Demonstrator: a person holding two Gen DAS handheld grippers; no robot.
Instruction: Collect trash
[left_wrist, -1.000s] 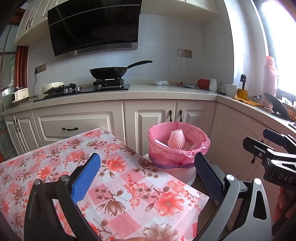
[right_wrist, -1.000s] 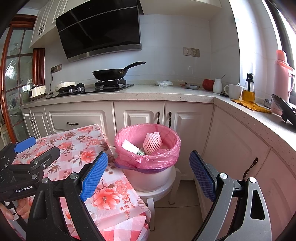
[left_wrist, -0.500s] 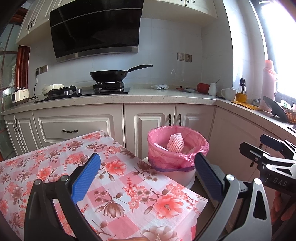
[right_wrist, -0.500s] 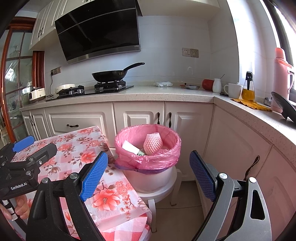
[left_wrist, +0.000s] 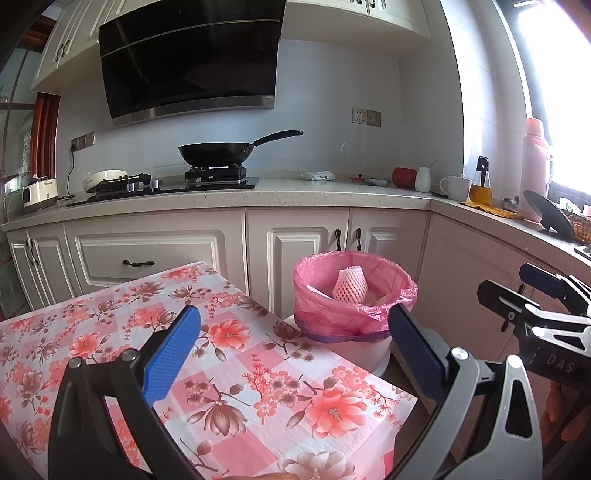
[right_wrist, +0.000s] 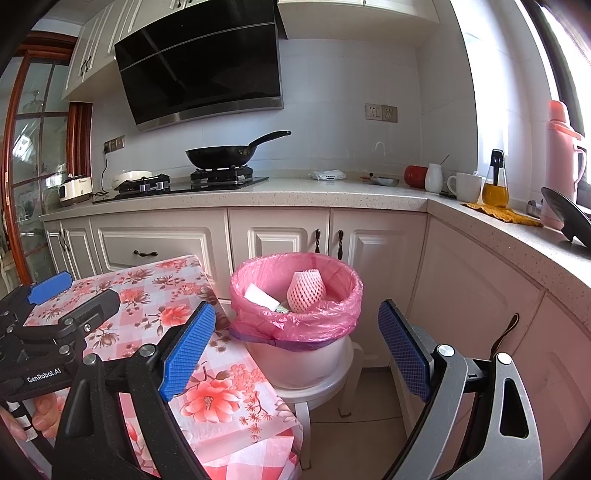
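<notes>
A white bin (left_wrist: 364, 350) lined with a pink bag (right_wrist: 295, 325) stands on a white stool (right_wrist: 321, 391) beside the table. Inside it lie a pink foam fruit net (right_wrist: 306, 290) and a white paper scrap (right_wrist: 260, 295); the net (left_wrist: 350, 286) also shows in the left wrist view. My left gripper (left_wrist: 295, 332) hovers open over the floral tablecloth (left_wrist: 240, 369), nothing between its blue pads. My right gripper (right_wrist: 295, 332) is open too, aimed at the bin with nothing between its pads. Each gripper shows at the edge of the other's view: right gripper (left_wrist: 524, 291), left gripper (right_wrist: 70, 299).
White cabinets (right_wrist: 280, 236) and an L-shaped counter (right_wrist: 332, 192) run behind and to the right. A black wok (right_wrist: 221, 155) sits on the stove. Cups, an oil bottle (right_wrist: 495, 184) and a pink thermos (right_wrist: 561, 162) stand on the counter. Bare floor (right_wrist: 351, 443) lies below the stool.
</notes>
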